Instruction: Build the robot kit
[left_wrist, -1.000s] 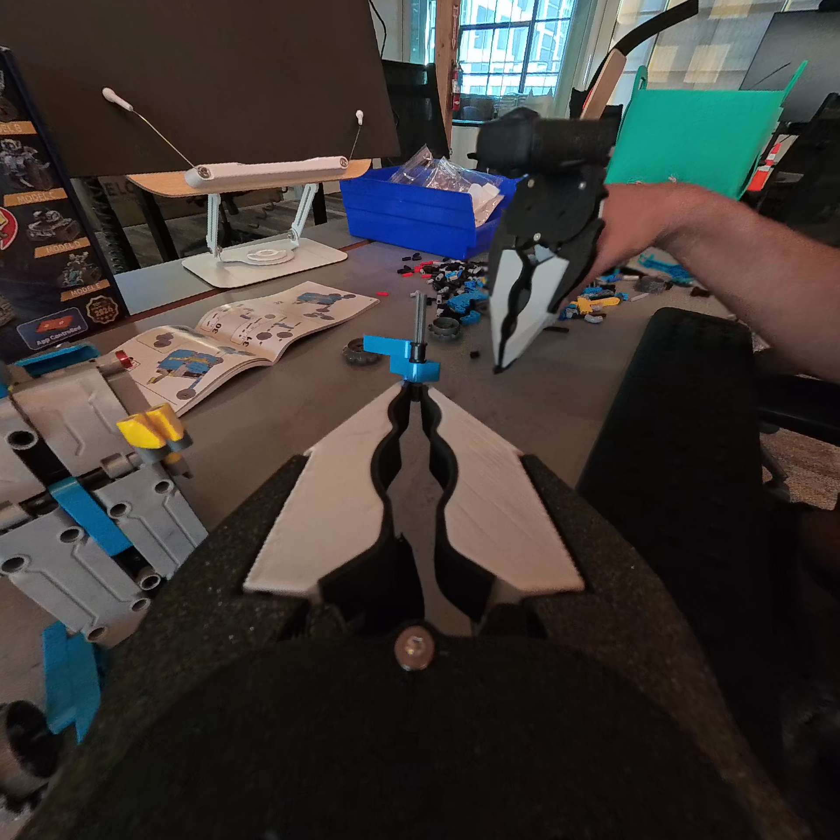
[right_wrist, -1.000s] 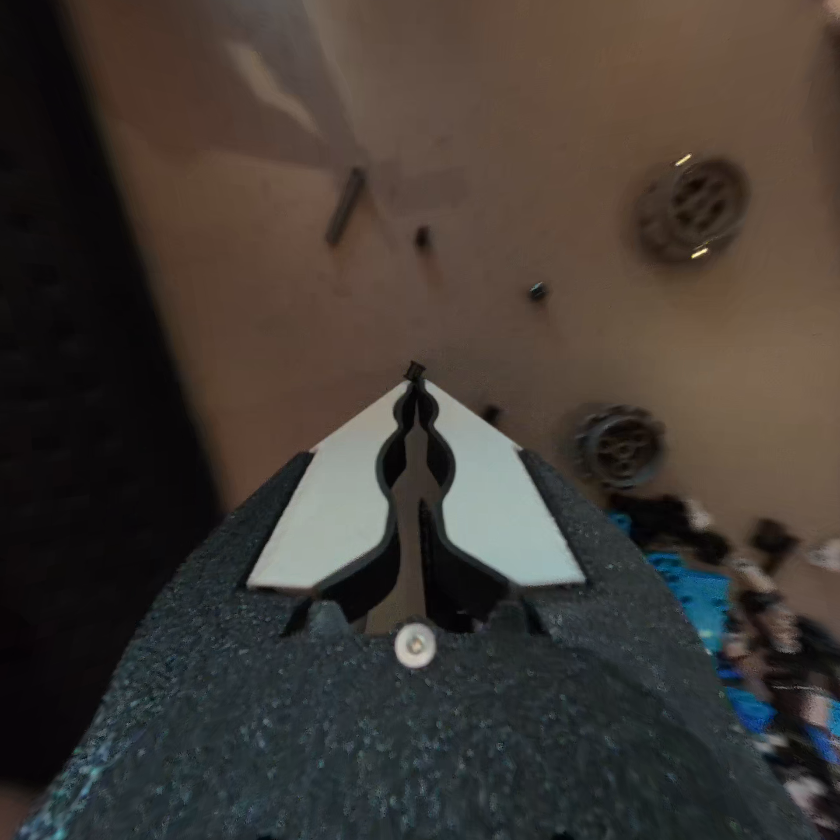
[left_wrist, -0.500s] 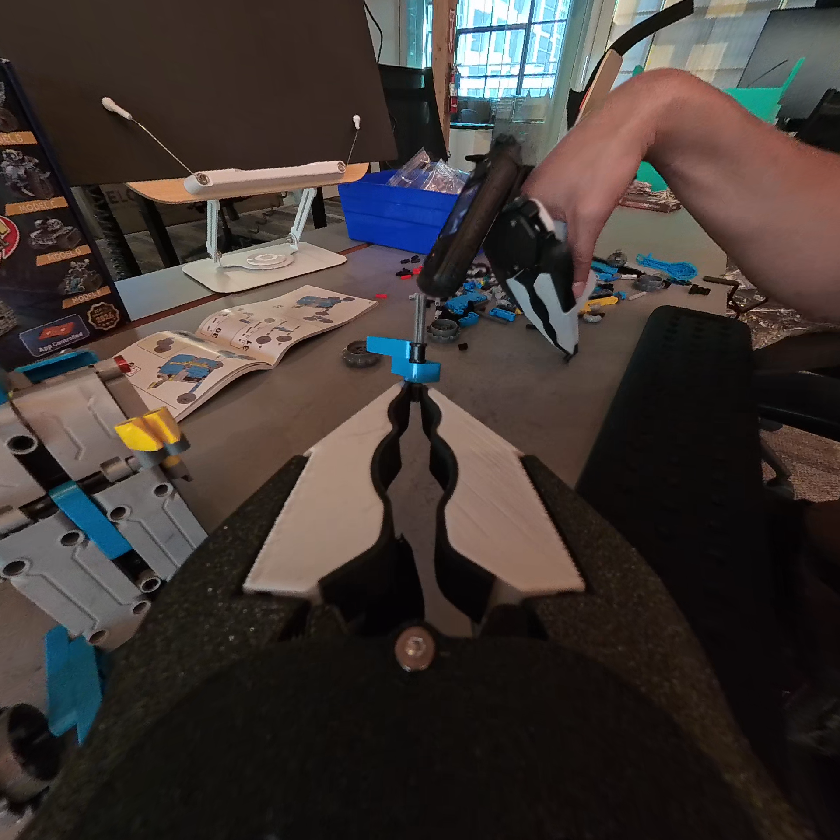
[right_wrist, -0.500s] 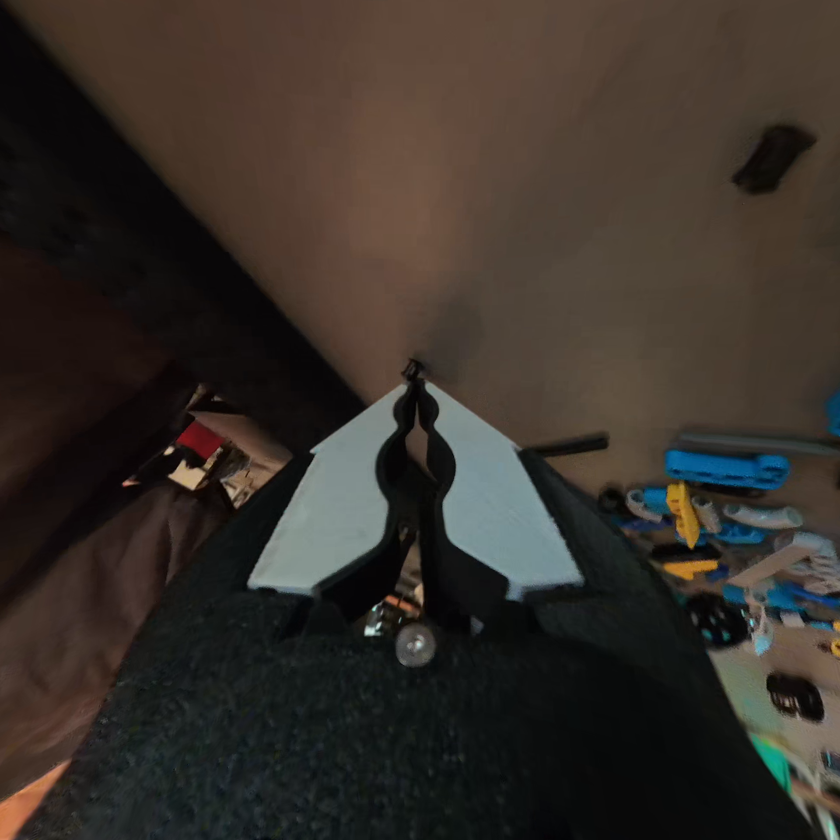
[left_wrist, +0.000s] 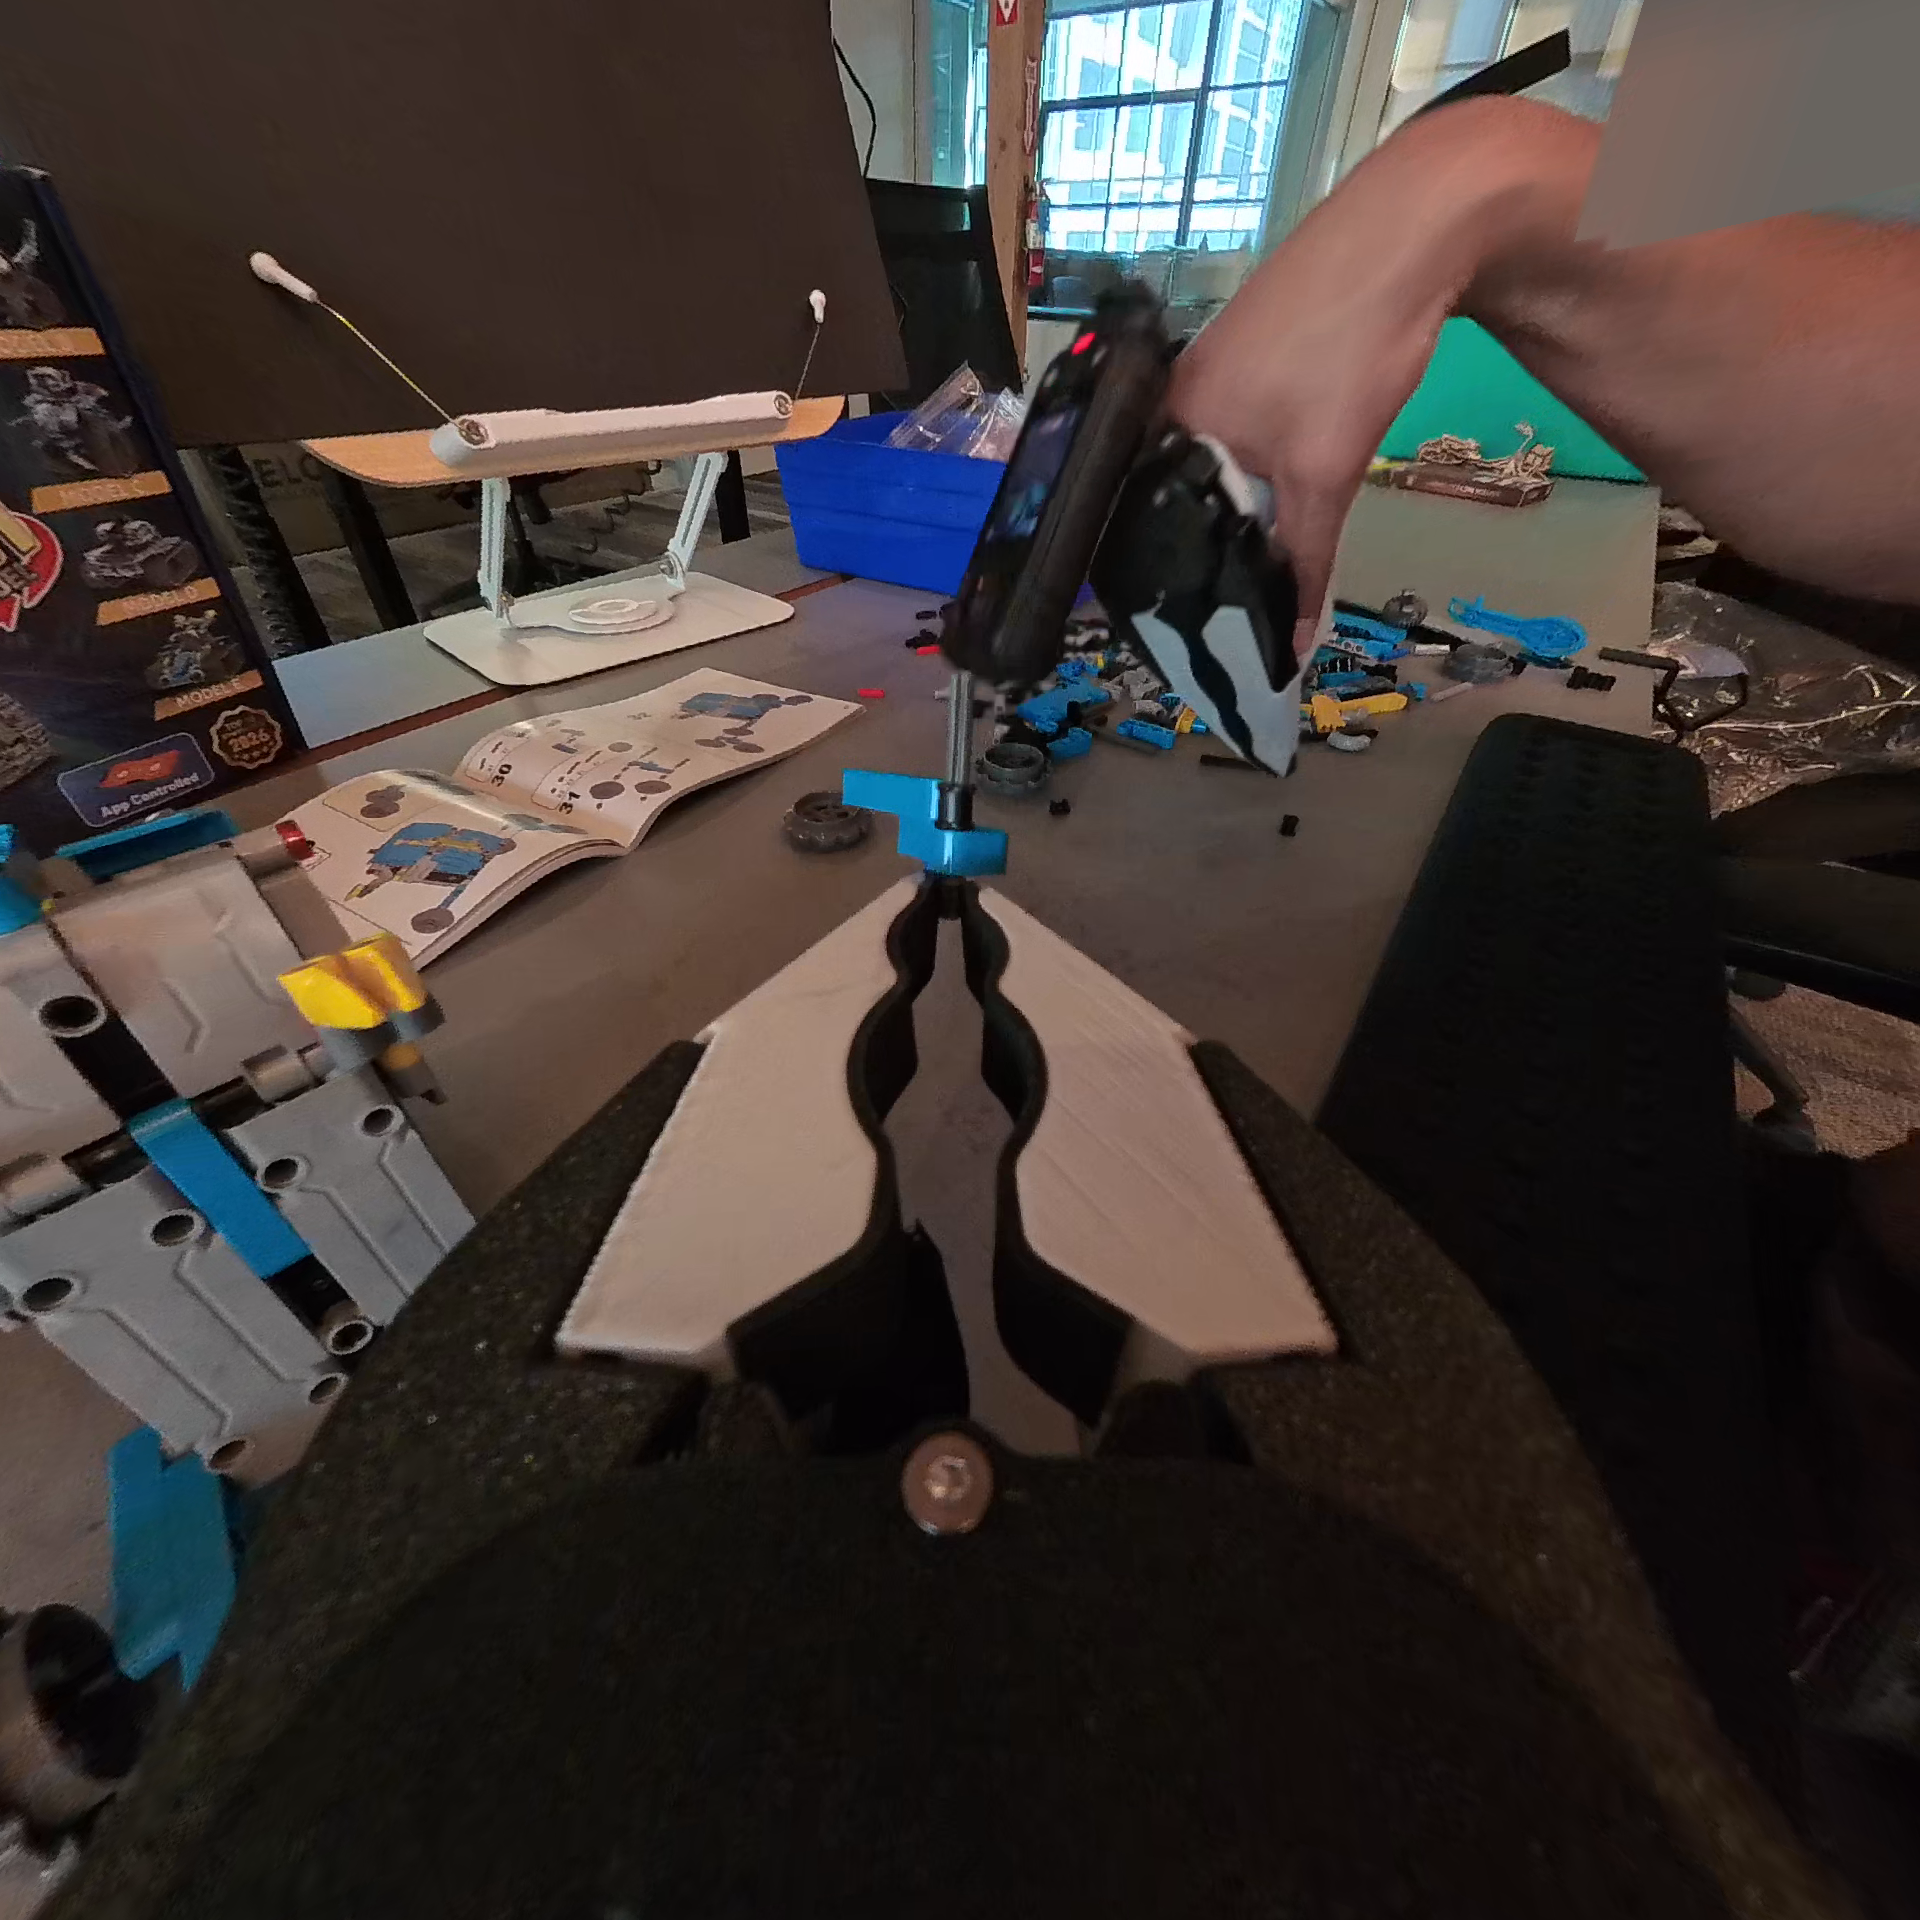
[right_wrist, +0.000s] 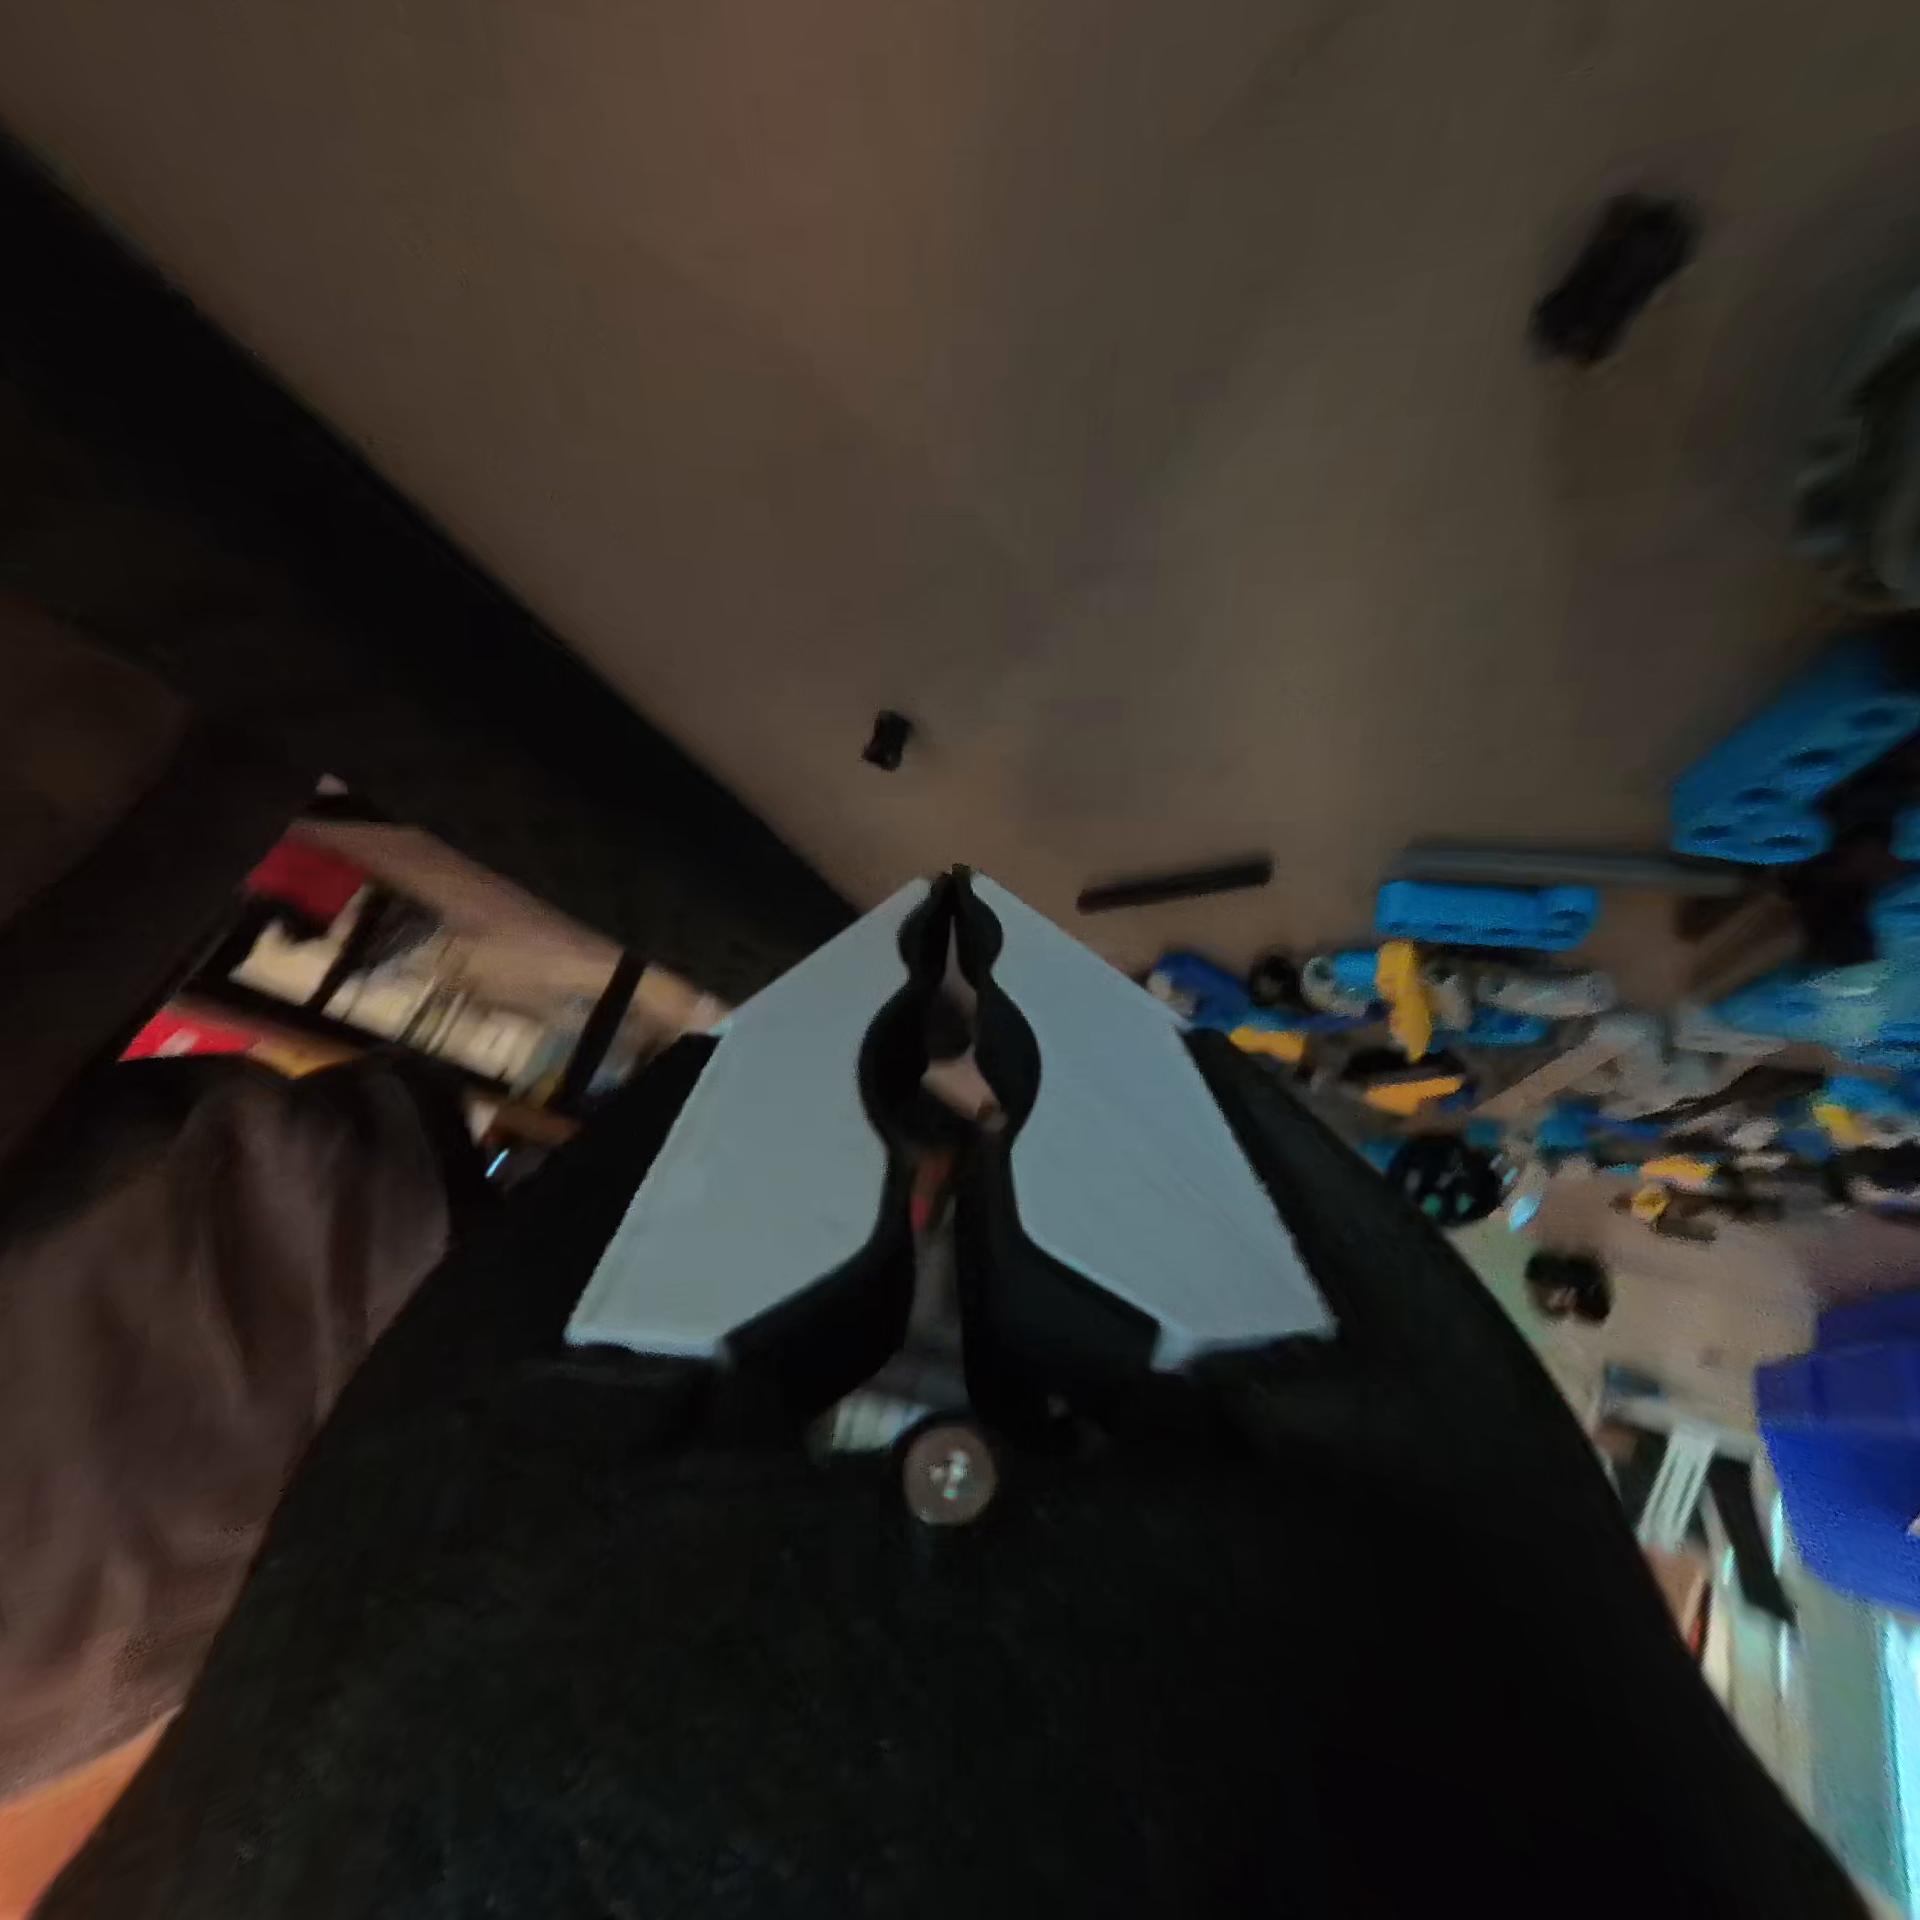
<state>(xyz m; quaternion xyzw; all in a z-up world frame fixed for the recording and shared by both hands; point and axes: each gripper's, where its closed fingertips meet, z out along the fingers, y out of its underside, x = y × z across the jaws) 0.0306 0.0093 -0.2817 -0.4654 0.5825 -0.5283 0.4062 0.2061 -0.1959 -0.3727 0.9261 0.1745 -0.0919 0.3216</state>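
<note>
My left gripper (left_wrist: 948, 896) is shut on the lower end of an upright grey axle (left_wrist: 958, 727) that carries a blue connector piece (left_wrist: 925, 816), held above the grey table (left_wrist: 1143, 883). My right gripper (left_wrist: 1276, 764) shows in the left wrist view to the right of the axle, held by a hand (left_wrist: 1351, 312), tilted, tip down near the table. In its own view the right gripper (right_wrist: 954, 881) is shut, with a tiny black piece at its tip. A loose black pin (right_wrist: 886, 740) and a black axle (right_wrist: 1174, 883) lie on the table close by.
A pile of loose blue, yellow and black pieces (left_wrist: 1247, 686) lies behind the right gripper. Two grey wheels (left_wrist: 826, 821) lie near the axle. An open booklet (left_wrist: 582, 779), a grey-and-blue model (left_wrist: 187, 1122), a blue bin (left_wrist: 883, 499) and a black chair back (left_wrist: 1538, 1039) surround the area. Spacing between my two grippers at the tips: around 30 centimetres.
The right gripper tipped from pointing straight down beside the axle to a slanted pose and shifted slightly right, towards the pile. The left gripper and its axle held still.
</note>
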